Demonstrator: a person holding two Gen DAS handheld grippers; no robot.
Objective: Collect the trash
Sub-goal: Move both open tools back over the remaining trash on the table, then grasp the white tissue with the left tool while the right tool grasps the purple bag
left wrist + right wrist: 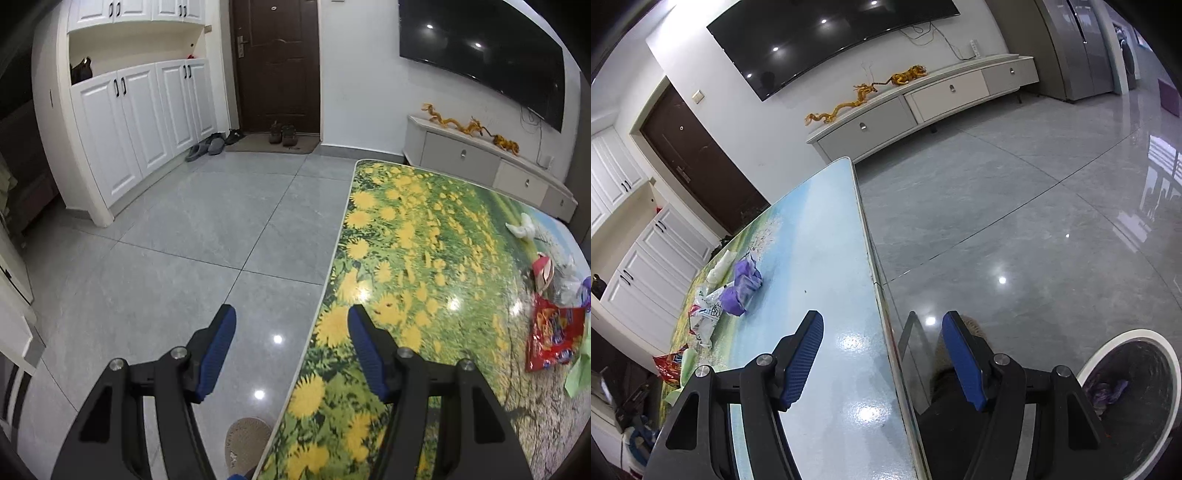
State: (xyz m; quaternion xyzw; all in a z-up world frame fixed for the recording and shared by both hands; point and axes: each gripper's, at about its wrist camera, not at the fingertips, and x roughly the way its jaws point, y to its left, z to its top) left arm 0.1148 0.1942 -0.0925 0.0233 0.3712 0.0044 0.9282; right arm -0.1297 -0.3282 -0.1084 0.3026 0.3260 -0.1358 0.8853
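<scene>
Trash lies in a loose heap on the flower-print table (399, 236): a red snack bag (554, 336), a crumpled white tissue (521, 227), a green wrapper (580, 373) and clear plastic (569, 288). My left gripper (291, 317) is open and empty, straddling the table's left edge, well away from the heap. In the right wrist view a purple wrapper (744, 286), a white printed bag (707, 317) and the red snack bag (668, 365) lie at the left of the table (820, 258). My right gripper (882, 323) is open and empty over the table's right edge. The white-rimmed bin (1137, 398) holds purple scraps.
Grey tiled floor (192, 236) surrounds the table. White cabinets (140, 122), a dark door (277, 66) with shoes (282, 133) and a low TV unit (480, 158) line the walls. A slipper (247, 439) shows by the table's near edge. A person's dark trouser leg (942, 417) stands beside the bin.
</scene>
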